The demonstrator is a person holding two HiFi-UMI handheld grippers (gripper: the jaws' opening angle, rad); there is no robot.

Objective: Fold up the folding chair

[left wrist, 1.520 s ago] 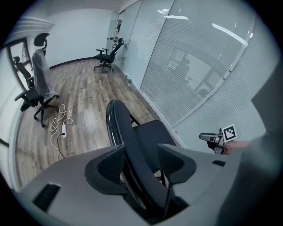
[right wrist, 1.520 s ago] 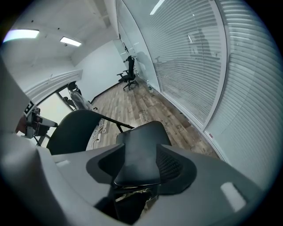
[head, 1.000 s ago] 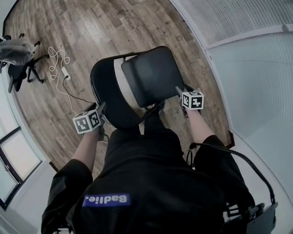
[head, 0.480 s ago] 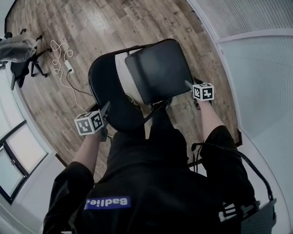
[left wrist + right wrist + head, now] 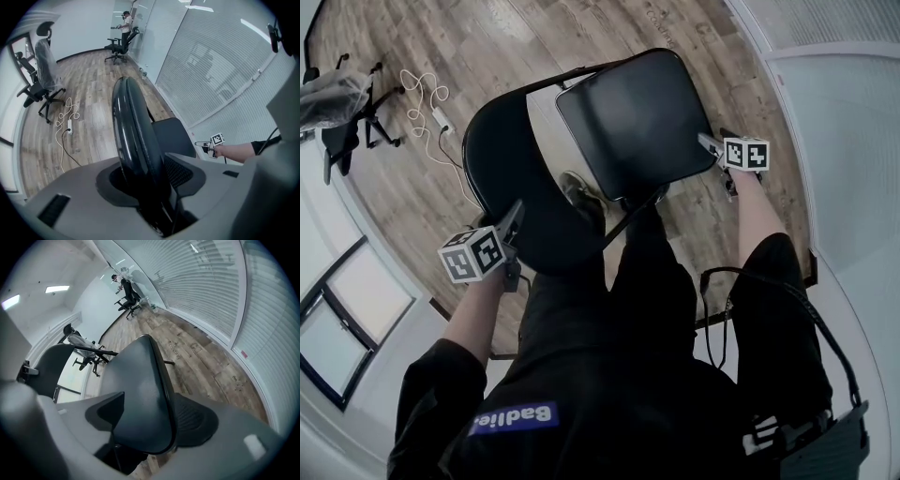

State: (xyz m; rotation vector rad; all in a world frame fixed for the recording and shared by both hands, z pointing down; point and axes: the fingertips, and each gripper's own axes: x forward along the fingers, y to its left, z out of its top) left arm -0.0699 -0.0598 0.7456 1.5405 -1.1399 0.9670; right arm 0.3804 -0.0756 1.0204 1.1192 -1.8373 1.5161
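Beyond: wood floor (image 5: 487, 47) lies open past the folding chair (image 5: 633, 117);
Right: blind-covered glass wall (image 5: 853, 122) stands close, leaving a narrow strip;
Left: office chair (image 5: 342, 141), power strip (image 5: 441, 119) and cable (image 5: 417, 94) clutter the floor

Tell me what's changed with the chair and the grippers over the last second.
The right gripper moved the seat away from the backrest, widening the gap between them; its jaws are opening, with the seat edge between them. The left gripper stayed on the backrest, its jaws closing around it.
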